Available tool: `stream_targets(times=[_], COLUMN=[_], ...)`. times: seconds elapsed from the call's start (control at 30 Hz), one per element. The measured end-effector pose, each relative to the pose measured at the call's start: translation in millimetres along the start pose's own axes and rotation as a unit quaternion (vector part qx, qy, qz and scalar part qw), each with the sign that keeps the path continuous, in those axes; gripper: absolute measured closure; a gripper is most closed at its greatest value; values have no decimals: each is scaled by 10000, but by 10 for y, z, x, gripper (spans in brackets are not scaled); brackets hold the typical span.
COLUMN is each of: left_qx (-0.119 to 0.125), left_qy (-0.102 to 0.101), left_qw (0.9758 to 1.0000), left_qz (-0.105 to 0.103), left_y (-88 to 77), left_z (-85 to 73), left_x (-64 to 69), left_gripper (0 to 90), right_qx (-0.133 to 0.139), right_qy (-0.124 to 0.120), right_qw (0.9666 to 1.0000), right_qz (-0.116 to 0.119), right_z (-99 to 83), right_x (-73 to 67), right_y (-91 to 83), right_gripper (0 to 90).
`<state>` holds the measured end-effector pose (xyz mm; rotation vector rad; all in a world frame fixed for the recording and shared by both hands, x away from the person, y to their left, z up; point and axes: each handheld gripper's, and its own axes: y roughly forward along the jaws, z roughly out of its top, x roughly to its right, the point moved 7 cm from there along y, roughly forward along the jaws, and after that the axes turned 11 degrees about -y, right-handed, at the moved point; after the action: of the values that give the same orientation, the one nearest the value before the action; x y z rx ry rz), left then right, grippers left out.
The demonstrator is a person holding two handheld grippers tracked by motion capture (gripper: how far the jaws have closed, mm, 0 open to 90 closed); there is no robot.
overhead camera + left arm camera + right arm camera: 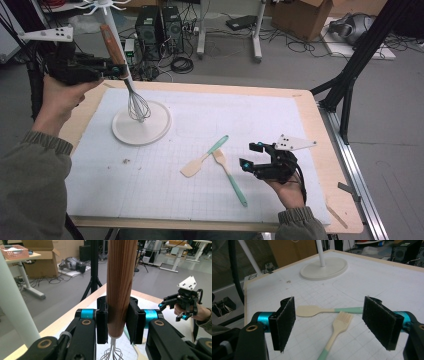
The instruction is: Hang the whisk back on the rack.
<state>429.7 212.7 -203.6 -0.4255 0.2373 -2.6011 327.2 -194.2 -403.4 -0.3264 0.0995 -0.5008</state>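
A whisk (pixel 127 75) is gripped by its wooden handle in the left tool (pixel 121 69); the right tool (pixel 252 156) is held open above the worktop (pixel 300 125).

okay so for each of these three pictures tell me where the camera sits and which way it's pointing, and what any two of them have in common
High view: above the person's side, looking forward and down on the table; both forearms enter from below.
Left gripper view: rides the left gripper, looking along its jaws clamped on the whisk; the person's other hand shows far right.
Right gripper view: rides the right gripper, looking across the mat through open jaws at the spatula and brush.
Shared: high and right gripper views both show the round stand base.
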Motion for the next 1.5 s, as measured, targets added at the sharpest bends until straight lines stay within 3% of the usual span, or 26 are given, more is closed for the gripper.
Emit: stream_targets(times=[0.3, 0.77, 1.33, 1.5], left_qx=[88, 88, 55, 177], left_qy=[-104, -378, -629, -662], left_qw=[9999, 9992, 9978, 9973], left_qz=[81, 121, 197, 260], left_y=[-2, 37, 121, 94], left_z=[177, 218, 155, 123], left_x=[-70, -222, -340, -379], left_gripper=[726, 725, 724, 723], right_qx=[12, 21, 59, 81], right_qy=[-25, -24, -50, -66], right_qw=[10000, 10000, 10000, 9999], right_qz=[-1, 16, 57, 51], right_z=[-3, 1, 12, 17], right_x=[5, 1, -14, -15], right_y=[11, 36, 36, 31], right_gripper=[260, 260, 260, 260])
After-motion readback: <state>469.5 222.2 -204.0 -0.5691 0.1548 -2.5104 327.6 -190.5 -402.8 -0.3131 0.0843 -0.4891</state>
